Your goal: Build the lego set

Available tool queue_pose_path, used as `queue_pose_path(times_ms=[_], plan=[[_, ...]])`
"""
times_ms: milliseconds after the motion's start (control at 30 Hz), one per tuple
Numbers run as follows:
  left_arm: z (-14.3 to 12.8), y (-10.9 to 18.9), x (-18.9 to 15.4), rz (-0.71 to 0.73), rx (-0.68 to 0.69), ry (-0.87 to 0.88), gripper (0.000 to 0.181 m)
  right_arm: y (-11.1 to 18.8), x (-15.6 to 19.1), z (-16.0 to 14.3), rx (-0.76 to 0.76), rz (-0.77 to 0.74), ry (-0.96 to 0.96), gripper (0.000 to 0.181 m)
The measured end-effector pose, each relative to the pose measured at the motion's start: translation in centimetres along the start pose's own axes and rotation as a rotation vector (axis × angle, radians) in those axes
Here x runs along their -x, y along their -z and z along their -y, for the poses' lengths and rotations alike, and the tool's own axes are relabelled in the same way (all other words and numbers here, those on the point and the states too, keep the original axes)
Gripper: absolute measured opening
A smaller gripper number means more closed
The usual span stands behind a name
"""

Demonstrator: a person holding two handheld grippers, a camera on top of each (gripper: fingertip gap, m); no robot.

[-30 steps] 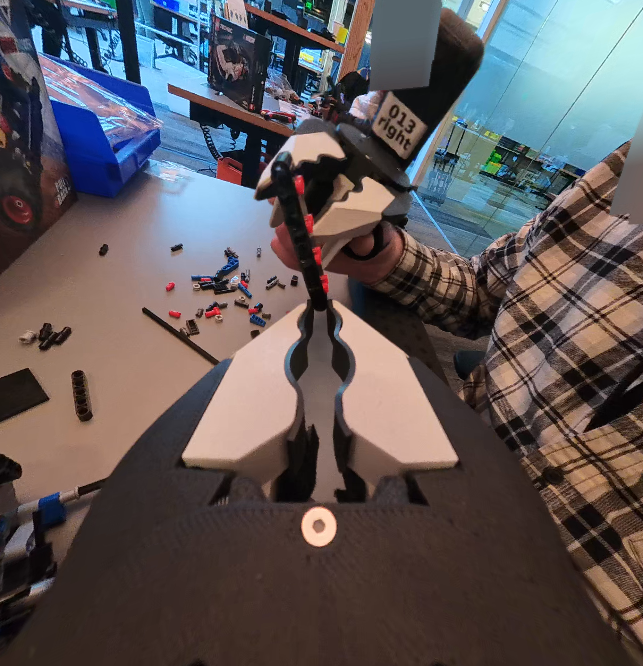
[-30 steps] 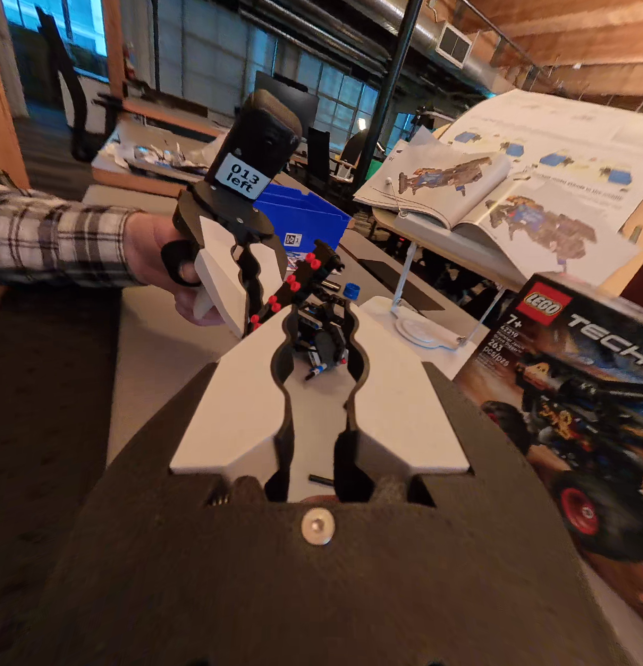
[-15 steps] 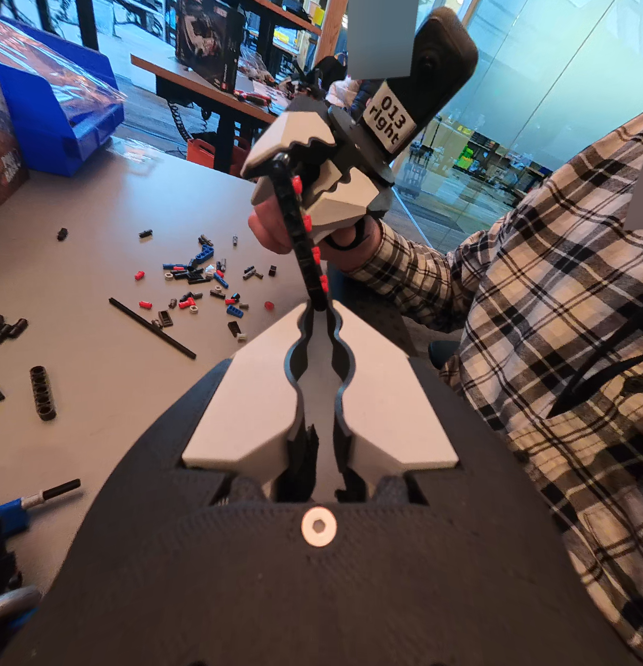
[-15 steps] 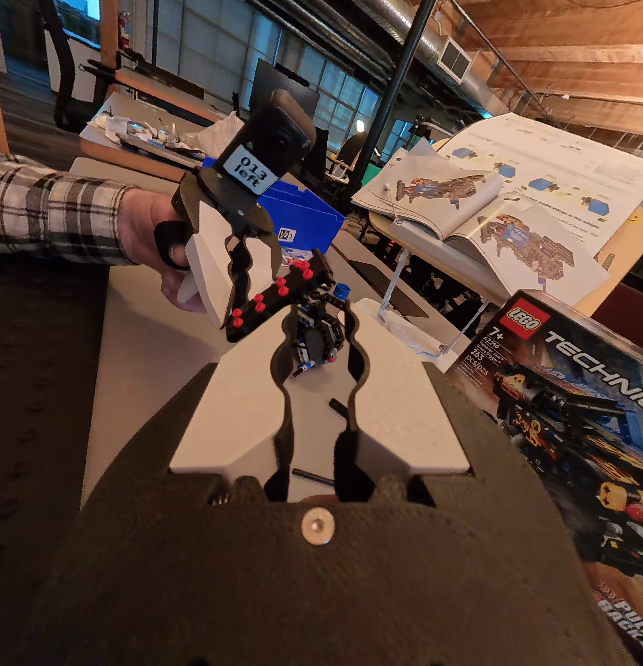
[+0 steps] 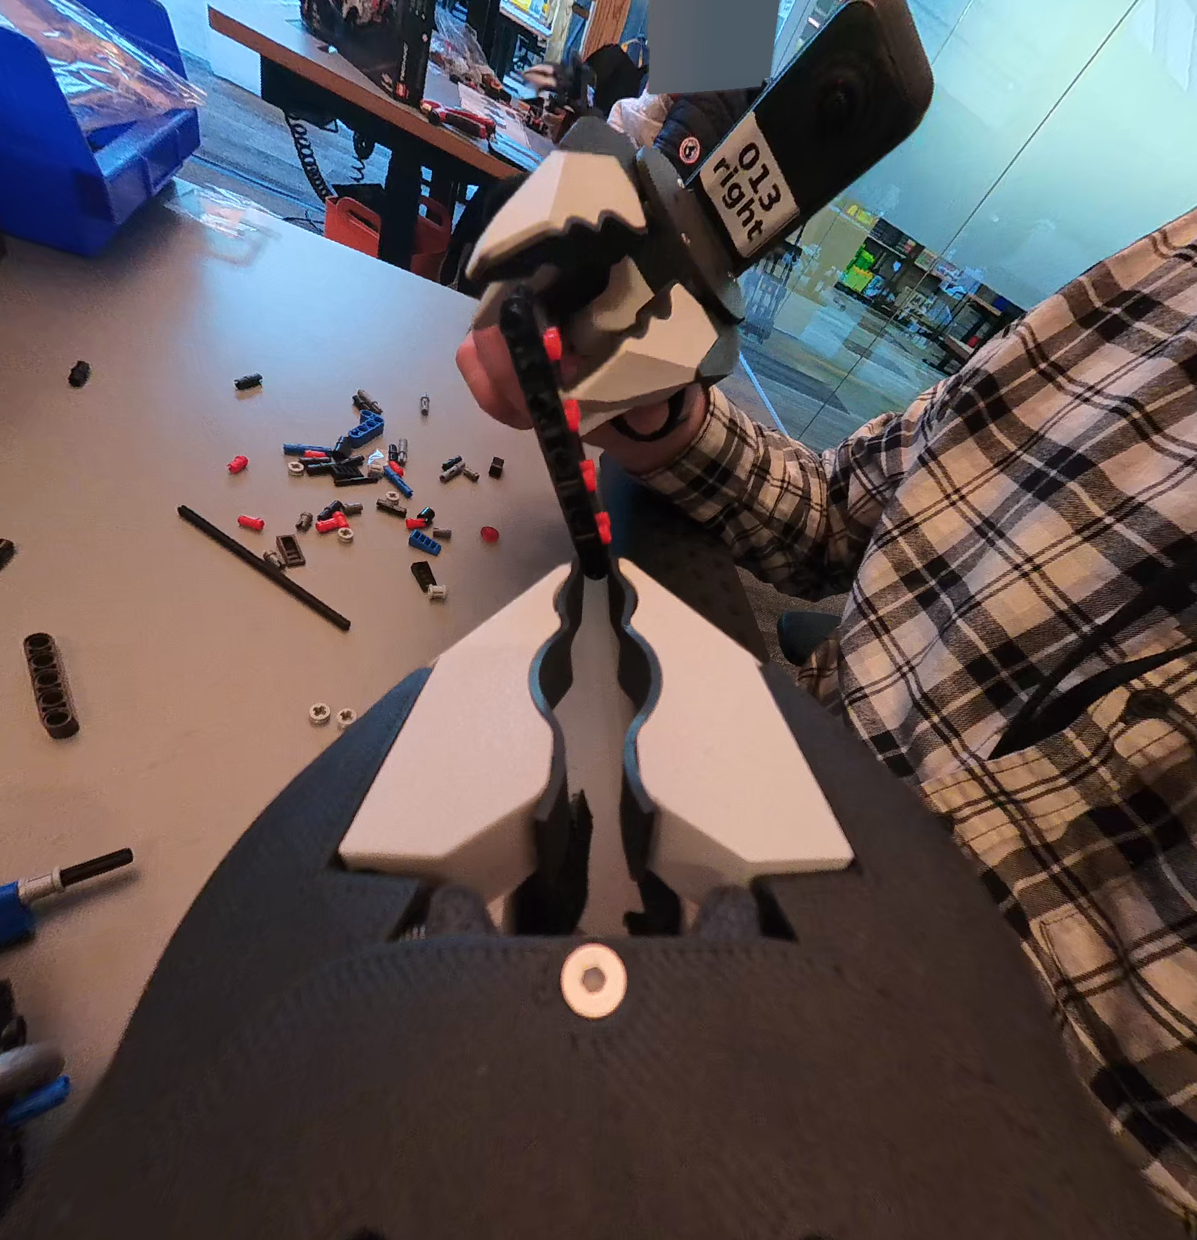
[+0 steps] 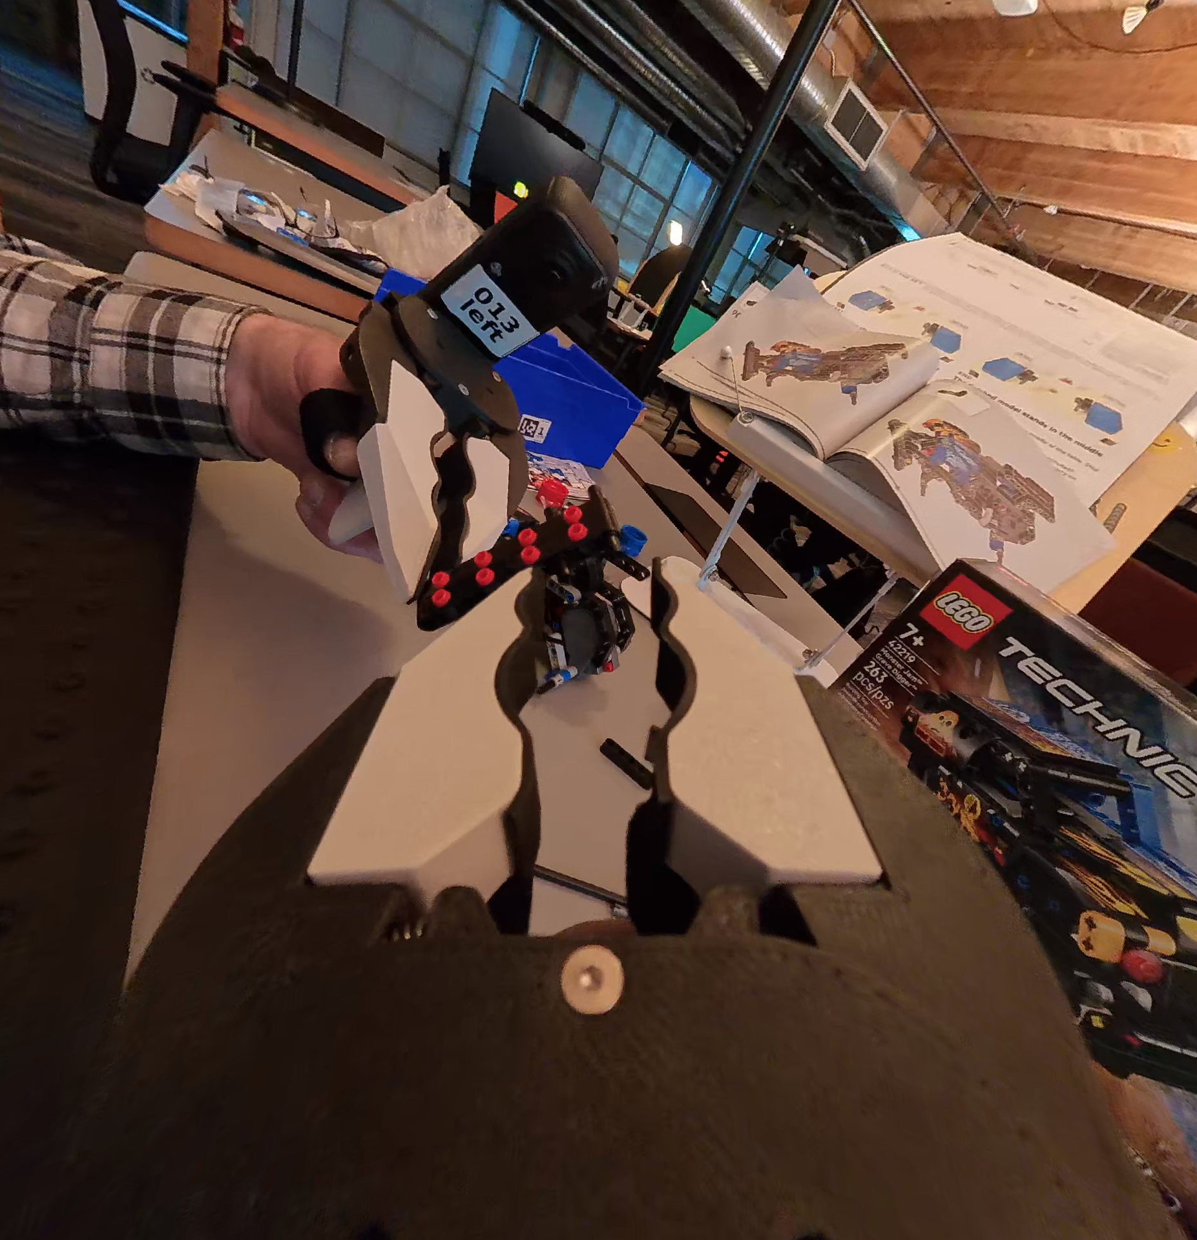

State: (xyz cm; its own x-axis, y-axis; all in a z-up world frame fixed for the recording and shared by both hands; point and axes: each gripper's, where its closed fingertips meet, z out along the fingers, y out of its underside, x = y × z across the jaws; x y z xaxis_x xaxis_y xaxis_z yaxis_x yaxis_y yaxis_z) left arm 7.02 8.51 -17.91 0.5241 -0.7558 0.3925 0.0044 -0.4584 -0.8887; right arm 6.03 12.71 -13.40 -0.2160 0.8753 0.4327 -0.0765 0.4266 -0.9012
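In the left wrist view the left gripper (image 5: pixel 594 577), just above the frame's centre, pinches the lower end of a black beam with red pins (image 5: pixel 560 439), which slants up toward the upper middle, where the right gripper (image 5: pixel 568 295) is spread around its top end without gripping it. In the right wrist view that right gripper (image 6: pixel 592 590) is spread wide at mid-frame, framing a small part-built model (image 6: pixel 585 631) on the table (image 6: pixel 273 644). Loose pieces (image 5: pixel 367 483) lie scattered at the centre left of the left view, and the set's box (image 6: pixel 1052 771) sits at the right edge of the right view.
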Motion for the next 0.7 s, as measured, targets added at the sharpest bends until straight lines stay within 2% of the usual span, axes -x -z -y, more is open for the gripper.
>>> queue_pose_path(times_ms=[333,533,700], plan=[[-0.8,1.5,-0.1,0.013,0.054,0.043,0.005,-1.0,2.2,-0.5,0.05,0.038,0.152,0.028],[-1.2,1.3,-0.3,-0.015,0.07,0.066,0.005,-1.5,2.5,-1.0,0.083,0.017,0.208,0.032],[-1.5,1.2,-0.5,-0.033,0.08,0.073,0.005,-1.3,2.4,-1.0,0.089,0.014,0.217,0.026]])
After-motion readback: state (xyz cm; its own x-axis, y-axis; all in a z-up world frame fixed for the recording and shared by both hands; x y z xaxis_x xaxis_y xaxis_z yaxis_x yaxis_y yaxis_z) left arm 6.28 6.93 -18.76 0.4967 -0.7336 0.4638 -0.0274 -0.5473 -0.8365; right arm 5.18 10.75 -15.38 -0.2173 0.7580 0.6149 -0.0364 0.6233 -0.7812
